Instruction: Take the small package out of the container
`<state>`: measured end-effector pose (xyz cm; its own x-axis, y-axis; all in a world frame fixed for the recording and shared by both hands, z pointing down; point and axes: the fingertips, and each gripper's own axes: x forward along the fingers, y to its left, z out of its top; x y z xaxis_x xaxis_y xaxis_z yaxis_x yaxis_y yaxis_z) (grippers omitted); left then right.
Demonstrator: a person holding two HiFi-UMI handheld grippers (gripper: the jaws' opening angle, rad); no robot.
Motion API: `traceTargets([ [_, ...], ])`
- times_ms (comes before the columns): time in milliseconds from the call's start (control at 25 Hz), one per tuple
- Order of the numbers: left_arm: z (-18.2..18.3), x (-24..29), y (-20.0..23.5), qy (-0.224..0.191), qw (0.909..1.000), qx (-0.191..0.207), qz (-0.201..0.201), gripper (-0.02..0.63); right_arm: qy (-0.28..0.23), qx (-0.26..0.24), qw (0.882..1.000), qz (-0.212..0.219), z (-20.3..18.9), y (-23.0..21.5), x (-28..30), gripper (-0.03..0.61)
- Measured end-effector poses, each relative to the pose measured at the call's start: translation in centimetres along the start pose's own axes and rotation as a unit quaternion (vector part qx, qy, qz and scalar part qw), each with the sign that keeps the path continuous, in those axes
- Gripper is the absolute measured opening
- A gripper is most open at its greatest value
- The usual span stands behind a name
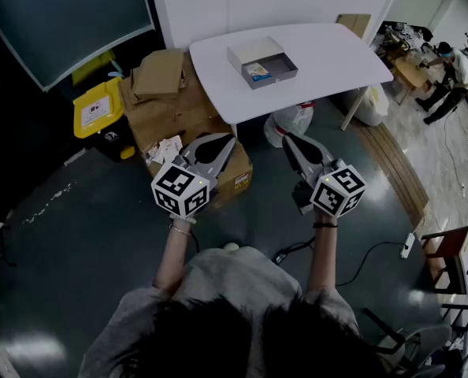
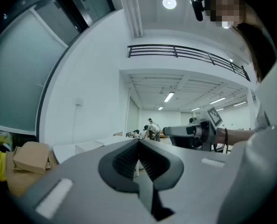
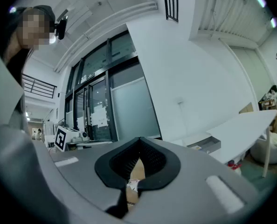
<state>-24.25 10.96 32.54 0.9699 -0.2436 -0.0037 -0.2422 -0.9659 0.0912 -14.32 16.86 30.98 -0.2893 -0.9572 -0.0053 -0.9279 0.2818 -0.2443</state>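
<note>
Left gripper [image 1: 224, 141] and right gripper [image 1: 290, 139] are both closed and empty. The small package [image 1: 257, 72] lies in the container [image 1: 280, 74] on the table [image 1: 328, 50] (well ahead). I'd step closer, then open one gripper above it.

No writing, label or number can be read anywhere.

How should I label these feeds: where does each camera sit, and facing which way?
Head view: on the person's head, facing steeply down at cardboard boxes, white table; shows both forearms, left gripper, right gripper.
Left gripper view: on the left gripper, looking along its shut fingers across the room; shows right gripper, forearm.
Right gripper view: on the right gripper, along its shut fingers toward a glass wall; shows the left gripper.
Shared: head and right gripper views show the grey container on the table.
</note>
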Motion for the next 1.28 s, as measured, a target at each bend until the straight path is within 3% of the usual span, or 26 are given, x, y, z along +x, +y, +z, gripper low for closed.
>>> traceTargets([
  [480, -0.3, 0.6, -0.1, 0.005, 1.0, -0.001, 0.008, -0.009, 0.001, -0.016, 1.0, 0.0, -0.1, -1.0, -1.0, 0.008],
  [760, -0.9, 1.7, -0.7, 0.012, 0.9997, -0.007, 0.018, -0.009, -0.022, 0.024, 0.999, 0.007, 0.5, -2.2, -2.2, 0.004],
  [1000, -1.5, 3.0, -2.1, 0.017, 0.9996, -0.009, 0.02, -0.009, 0.015, -0.015, 1.0, -0.003, -0.6, -3.8, -2.9, 0.003],
  [1280, -3.4, 4.1, -2.8, 0.034, 0.9987, -0.023, 0.029, -0.009, 0.017, 0.001, 1.0, 0.005, -1.1, -5.2, -2.5, 0.003],
])
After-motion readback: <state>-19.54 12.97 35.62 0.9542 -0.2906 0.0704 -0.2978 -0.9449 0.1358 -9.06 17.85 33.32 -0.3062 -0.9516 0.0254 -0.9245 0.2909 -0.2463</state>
